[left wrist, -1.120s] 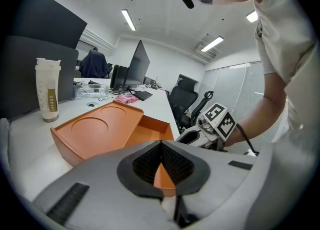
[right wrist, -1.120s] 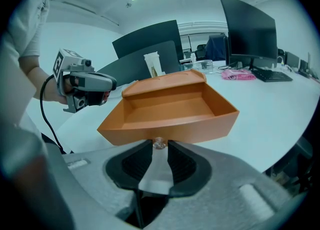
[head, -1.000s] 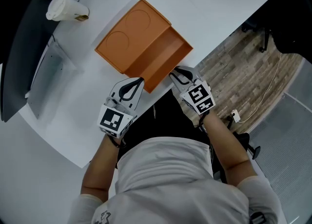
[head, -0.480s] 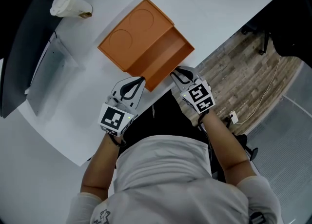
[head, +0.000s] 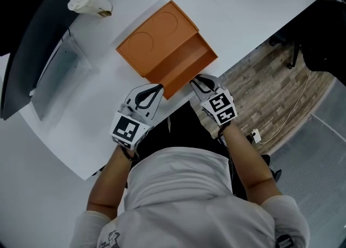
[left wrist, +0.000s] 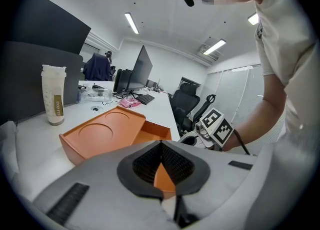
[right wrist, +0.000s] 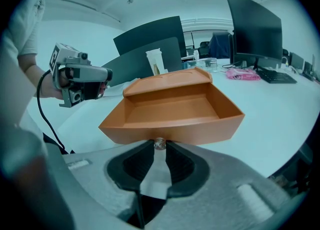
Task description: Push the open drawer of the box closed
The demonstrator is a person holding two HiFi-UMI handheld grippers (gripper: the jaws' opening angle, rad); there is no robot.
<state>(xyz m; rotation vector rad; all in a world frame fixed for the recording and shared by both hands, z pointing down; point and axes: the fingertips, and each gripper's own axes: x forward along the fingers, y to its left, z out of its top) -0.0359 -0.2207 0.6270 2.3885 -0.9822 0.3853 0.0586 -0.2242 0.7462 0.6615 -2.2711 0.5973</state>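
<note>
The right gripper [right wrist: 159, 146] is seen with its jaws drawn nearly together, and a small metal knob [right wrist: 159, 144] is pinched between their tips. The knob is set in the middle of the front wall of the orange drawer [right wrist: 170, 108], against which the tips are pressed. The left gripper [left wrist: 161, 143] is shown with its jaw tips pressed together and nothing caught between them; orange is glimpsed through the narrow gap lower down between the pads. In the head view its tips are laid at the left end of the drawer front, beside the right gripper, which is placed further along the same wall.

The drawer is pulled partly out of the orange box [head: 154, 39] towards the person, and its inside is bare. Two shallow round recesses are pressed into the top of the box. The box is set slantwise on a white table [head: 243, 9], close to the edge at which the person is standing. A paper cup [head: 89, 1] with a lid is placed well apart from the box, near a dark partition.
</note>
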